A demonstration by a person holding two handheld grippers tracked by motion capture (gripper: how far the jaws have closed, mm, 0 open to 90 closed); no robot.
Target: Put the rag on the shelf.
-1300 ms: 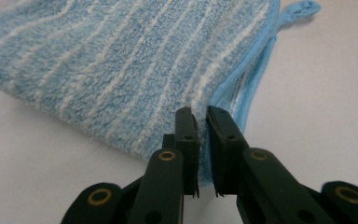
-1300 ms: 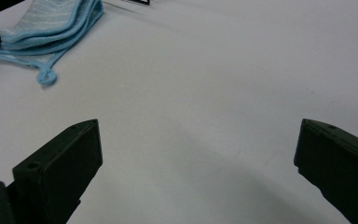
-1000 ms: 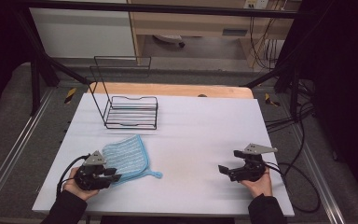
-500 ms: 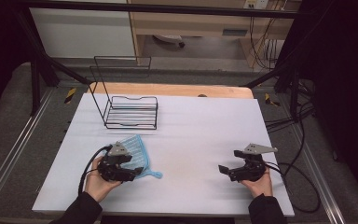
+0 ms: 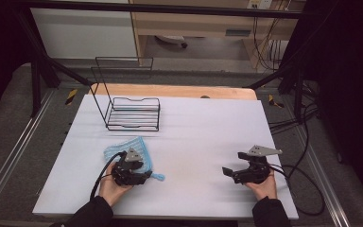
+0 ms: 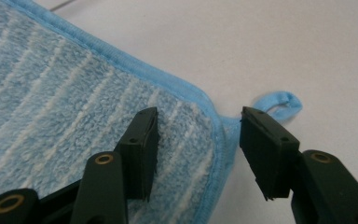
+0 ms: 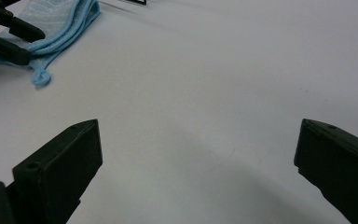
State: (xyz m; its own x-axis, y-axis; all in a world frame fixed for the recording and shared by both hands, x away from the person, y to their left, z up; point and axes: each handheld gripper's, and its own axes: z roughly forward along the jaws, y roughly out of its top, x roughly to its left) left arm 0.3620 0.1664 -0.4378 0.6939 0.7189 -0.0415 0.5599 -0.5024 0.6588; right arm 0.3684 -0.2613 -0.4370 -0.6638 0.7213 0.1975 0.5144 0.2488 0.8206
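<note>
Straddling the corner of the light-blue striped terry cloth (image 6: 74, 116), the left gripper (image 6: 198, 140) has its jaws about half apart (they have just been closing), one pad over the pile, the other beyond the hem beside the hanging loop (image 6: 282, 100); nothing is pinched. The right gripper (image 7: 196, 158) gapes wide over the bare white tabletop (image 7: 214, 70), well apart from the cloth.

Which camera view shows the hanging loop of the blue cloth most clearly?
The left gripper view: the loop lies close up at the corner of the blue cloth, flat on the table. In the right gripper view it is a small loop far off. In the high view it is tiny.
</note>
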